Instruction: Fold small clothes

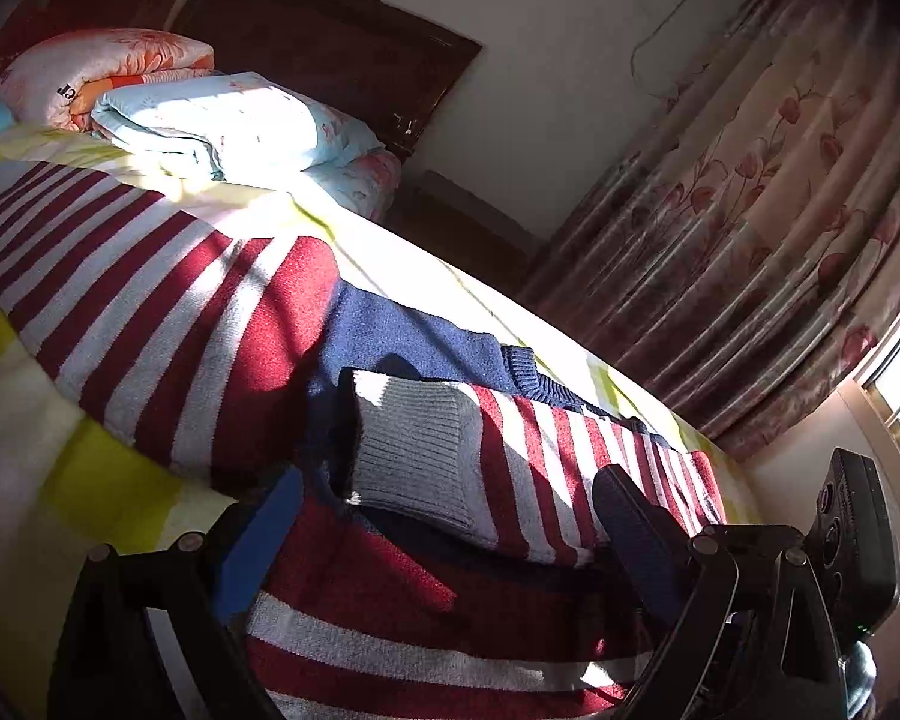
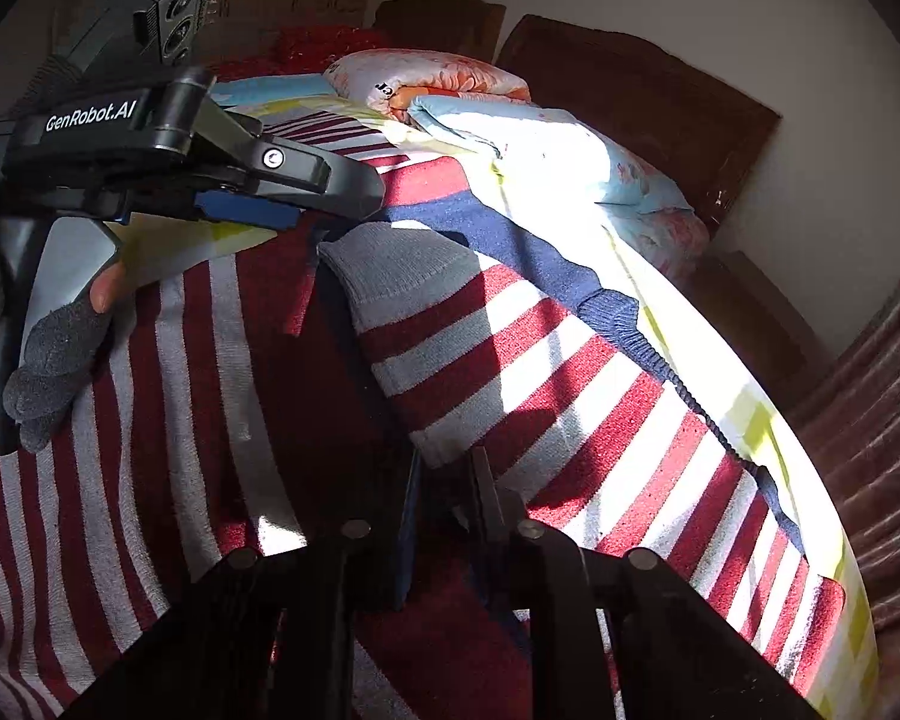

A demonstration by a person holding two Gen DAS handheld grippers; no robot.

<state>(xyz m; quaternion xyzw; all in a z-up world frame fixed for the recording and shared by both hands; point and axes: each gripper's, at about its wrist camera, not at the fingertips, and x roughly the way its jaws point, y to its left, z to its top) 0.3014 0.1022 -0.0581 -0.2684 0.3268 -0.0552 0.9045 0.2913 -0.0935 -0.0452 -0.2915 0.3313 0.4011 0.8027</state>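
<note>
Striped sweater (image 1: 168,324): knitted, dark red and white bands, navy yoke and ribbed navy collar (image 1: 525,369). Lies flat on the bed (image 1: 78,498), long axis running from the near edge toward the folded quilts (image 1: 234,120). One sleeve (image 2: 486,360) folded across the chest, grey ribbed cuff (image 1: 414,450) pointing at the left gripper (image 1: 450,534), whose fingers stand spread over the sleeve. Right gripper (image 2: 447,480): fingers pressed together, pinching the sleeve's edge.

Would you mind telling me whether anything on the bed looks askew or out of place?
Nothing stands out. The striped sweater lies on the bed with one sleeve folded across it, and the folded quilts sit at the head.
</note>
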